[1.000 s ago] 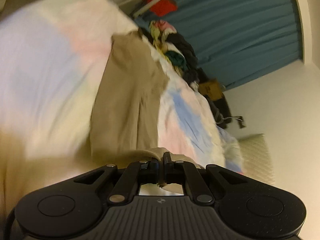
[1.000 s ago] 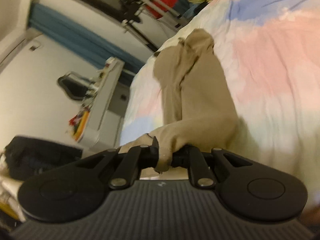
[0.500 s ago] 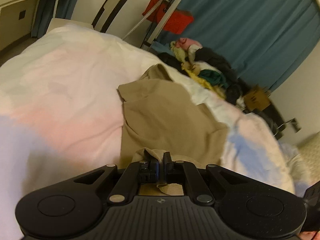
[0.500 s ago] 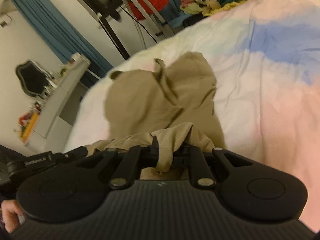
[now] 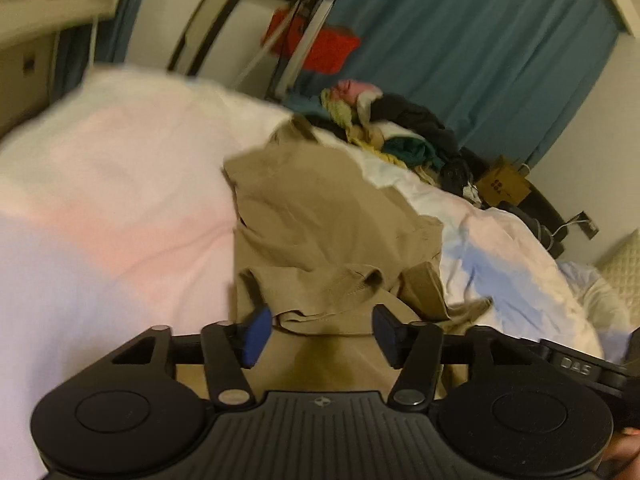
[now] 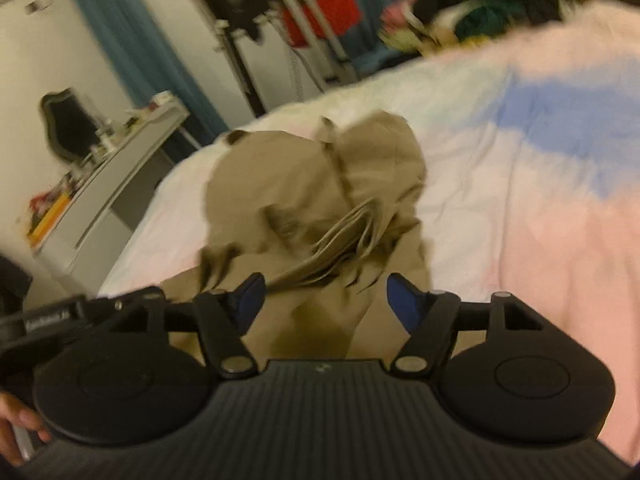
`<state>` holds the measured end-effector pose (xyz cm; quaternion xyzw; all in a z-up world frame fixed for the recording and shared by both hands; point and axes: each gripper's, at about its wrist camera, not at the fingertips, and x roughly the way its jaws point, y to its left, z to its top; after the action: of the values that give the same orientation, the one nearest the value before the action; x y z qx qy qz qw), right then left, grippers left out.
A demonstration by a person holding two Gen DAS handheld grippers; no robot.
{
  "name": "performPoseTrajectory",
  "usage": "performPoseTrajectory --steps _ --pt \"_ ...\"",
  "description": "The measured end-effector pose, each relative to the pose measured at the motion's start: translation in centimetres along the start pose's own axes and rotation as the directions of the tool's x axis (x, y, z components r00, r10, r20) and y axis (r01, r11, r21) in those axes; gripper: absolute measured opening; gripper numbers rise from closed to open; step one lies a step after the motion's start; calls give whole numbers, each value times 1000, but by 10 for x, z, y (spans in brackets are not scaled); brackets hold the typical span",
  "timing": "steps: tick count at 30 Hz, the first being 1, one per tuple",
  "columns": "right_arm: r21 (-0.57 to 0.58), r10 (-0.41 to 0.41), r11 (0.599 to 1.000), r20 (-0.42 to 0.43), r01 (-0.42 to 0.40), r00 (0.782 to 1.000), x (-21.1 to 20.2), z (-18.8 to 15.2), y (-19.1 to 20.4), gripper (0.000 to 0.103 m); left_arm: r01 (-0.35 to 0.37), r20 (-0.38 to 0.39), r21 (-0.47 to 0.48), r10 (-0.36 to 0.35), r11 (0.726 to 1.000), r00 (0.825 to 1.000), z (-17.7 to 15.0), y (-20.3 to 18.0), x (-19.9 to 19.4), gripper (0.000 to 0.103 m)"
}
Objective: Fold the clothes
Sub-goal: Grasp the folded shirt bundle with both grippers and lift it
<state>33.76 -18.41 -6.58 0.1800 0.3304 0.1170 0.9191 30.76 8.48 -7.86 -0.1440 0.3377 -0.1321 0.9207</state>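
Tan garment crumpled on pastel duvet. Left gripper jaws opening, cloth released between pads. Right gripper likewise opening, nothing pinched.

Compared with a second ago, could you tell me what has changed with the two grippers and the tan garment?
Both grippers let go. The left gripper and right gripper, each clamped on an edge of the tan garment before, now have jaws opening, pads off the cloth. The garment, earlier stretched out long and lifted at the near edge, now lies folded over itself in a shorter heap. The pastel bedspread and clothes pile are unchanged.
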Motion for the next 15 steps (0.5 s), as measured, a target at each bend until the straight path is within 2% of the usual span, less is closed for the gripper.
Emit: performPoseTrajectory --steps 3,4,6,9,11,13,15 --pt "-66 -33 997 82 38 996 -33 -13 19 69 -61 56 106 55 993 997 -12 -22 -40 72" --pt "-86 -44 995 112 53 993 -44 -17 25 69 -74 81 125 65 989 995 -17 -28 -53 78" --pt "-97 -49 993 149 64 988 -64 -27 32 69 -100 132 156 80 983 988 -29 -39 -79 83" --pt "-81 -54 994 173 69 984 -87 -43 33 69 -99 133 142 80 985 988 -49 -45 -107 85" --pt "-80 -65 993 181 81 981 -98 -54 32 69 -104 109 124 90 987 990 -64 -46 -118 86" --pt "-71 -78 993 181 93 980 -106 -64 31 69 -87 52 79 83 993 995 -77 -41 -120 86" --pt "-44 -81 995 167 89 983 -109 -71 29 69 -29 -46 9 29 1000 999 -87 -34 -114 87"
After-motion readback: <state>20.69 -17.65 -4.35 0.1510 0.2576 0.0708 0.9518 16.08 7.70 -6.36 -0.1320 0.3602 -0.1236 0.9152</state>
